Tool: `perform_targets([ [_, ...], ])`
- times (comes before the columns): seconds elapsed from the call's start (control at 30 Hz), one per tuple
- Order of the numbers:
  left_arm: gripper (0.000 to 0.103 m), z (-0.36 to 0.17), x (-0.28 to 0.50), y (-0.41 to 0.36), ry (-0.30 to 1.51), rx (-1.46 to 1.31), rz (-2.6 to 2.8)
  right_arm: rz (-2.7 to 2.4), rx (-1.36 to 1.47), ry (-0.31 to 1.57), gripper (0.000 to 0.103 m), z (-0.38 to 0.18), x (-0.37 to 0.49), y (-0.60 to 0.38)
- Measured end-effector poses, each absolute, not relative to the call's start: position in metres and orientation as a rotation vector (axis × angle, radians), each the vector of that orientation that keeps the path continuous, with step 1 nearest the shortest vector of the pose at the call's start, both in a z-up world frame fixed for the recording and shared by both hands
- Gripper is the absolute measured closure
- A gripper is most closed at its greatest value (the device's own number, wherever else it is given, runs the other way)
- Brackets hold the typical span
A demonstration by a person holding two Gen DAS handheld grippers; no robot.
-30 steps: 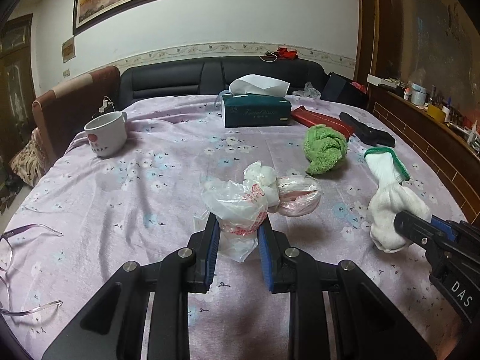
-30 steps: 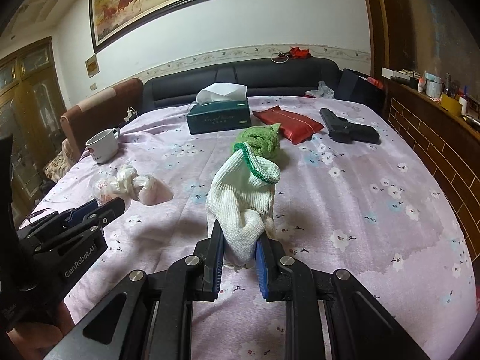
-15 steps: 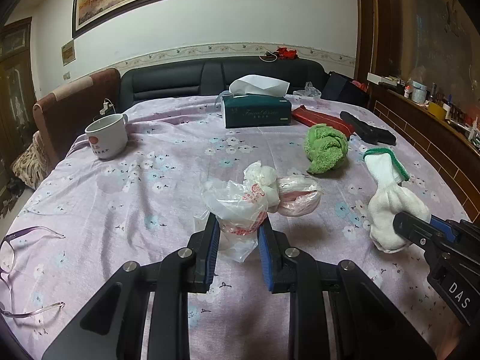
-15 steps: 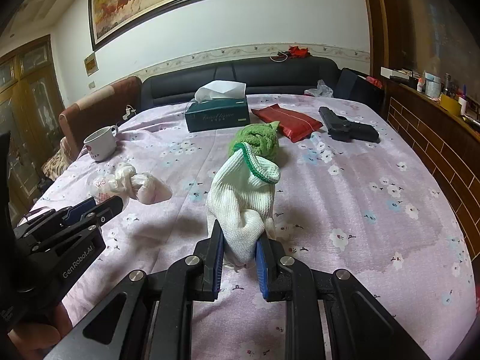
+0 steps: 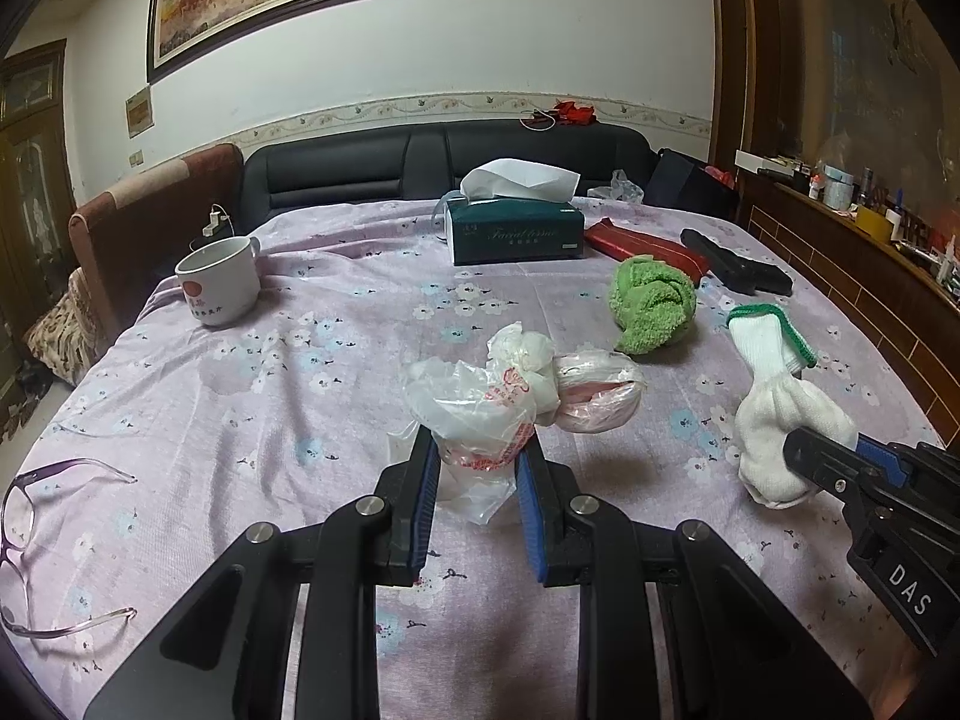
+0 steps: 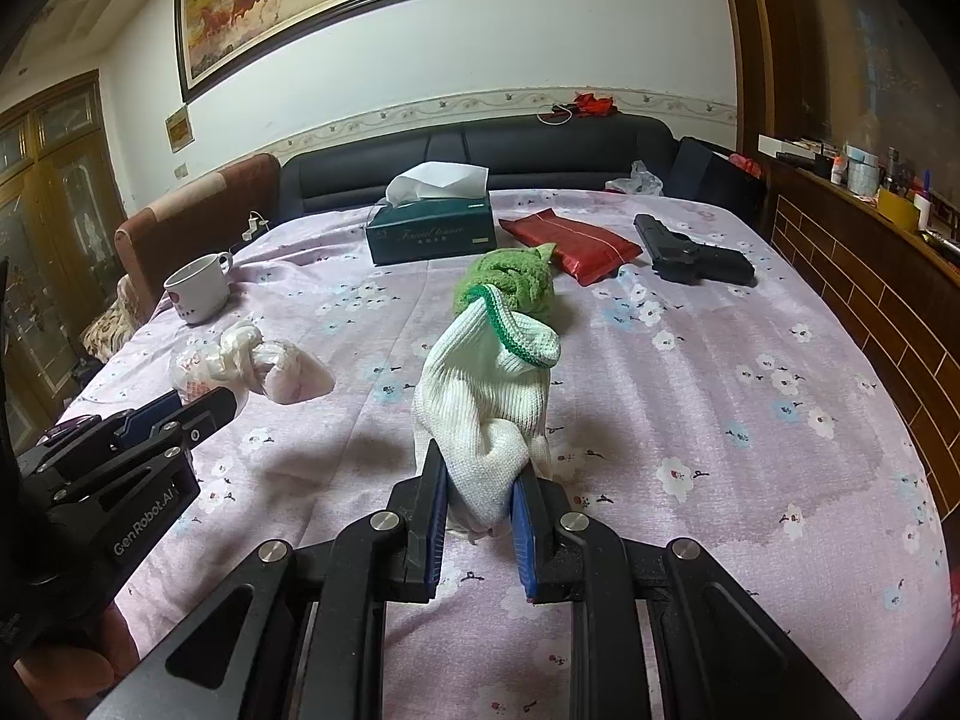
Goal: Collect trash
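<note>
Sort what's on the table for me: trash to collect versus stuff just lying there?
Job:
- plastic bag, in left tongs
- white glove, in right tongs

Lying about:
- mug
- tissue box
- green cloth
- red pouch
- glasses

On the table (image 5: 270, 372), the plastic bag (image 5: 480, 414) lies near the front between the left gripper's (image 5: 477, 462) pads, the sock (image 6: 486, 402) to its right in the right gripper (image 6: 480, 480). Behind the sock sits the towel (image 5: 654, 312); the tissue box (image 5: 516, 234) stands farther back, the mug (image 5: 219, 282) at far left, the glasses (image 5: 36, 516) front left
</note>
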State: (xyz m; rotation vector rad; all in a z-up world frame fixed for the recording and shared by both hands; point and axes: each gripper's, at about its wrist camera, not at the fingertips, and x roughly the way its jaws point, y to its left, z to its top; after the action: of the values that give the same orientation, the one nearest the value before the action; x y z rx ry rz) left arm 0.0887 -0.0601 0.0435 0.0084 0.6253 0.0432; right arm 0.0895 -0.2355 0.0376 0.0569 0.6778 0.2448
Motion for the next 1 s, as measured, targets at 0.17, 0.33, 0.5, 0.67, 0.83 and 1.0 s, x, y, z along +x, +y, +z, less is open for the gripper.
perform_targets([
  [0.17,0.080,0.045,0.087,-0.060,0.620,0.002,0.034,0.239,0.055,0.671,0.083,0.039,0.089,-0.236],
  [0.33,0.080,0.047,0.085,-0.064,0.630,-0.012,-0.040,0.234,0.140,0.681,0.083,0.053,0.084,-0.252],
  [0.5,0.080,0.047,0.071,-0.103,0.679,0.016,-0.184,0.249,0.214,0.667,0.083,0.076,0.034,-0.297],
  [0.67,0.080,0.063,0.036,-0.179,0.708,0.038,-0.383,0.135,0.273,0.620,0.083,0.087,-0.029,-0.389],
  [0.83,0.079,0.091,-0.004,-0.280,0.698,0.073,-0.609,-0.056,0.366,0.569,0.082,0.093,-0.083,-0.495],
  [1.0,0.079,0.096,-0.025,-0.384,0.752,0.094,-0.783,-0.199,0.453,0.506,0.082,0.095,-0.130,-0.587],
])
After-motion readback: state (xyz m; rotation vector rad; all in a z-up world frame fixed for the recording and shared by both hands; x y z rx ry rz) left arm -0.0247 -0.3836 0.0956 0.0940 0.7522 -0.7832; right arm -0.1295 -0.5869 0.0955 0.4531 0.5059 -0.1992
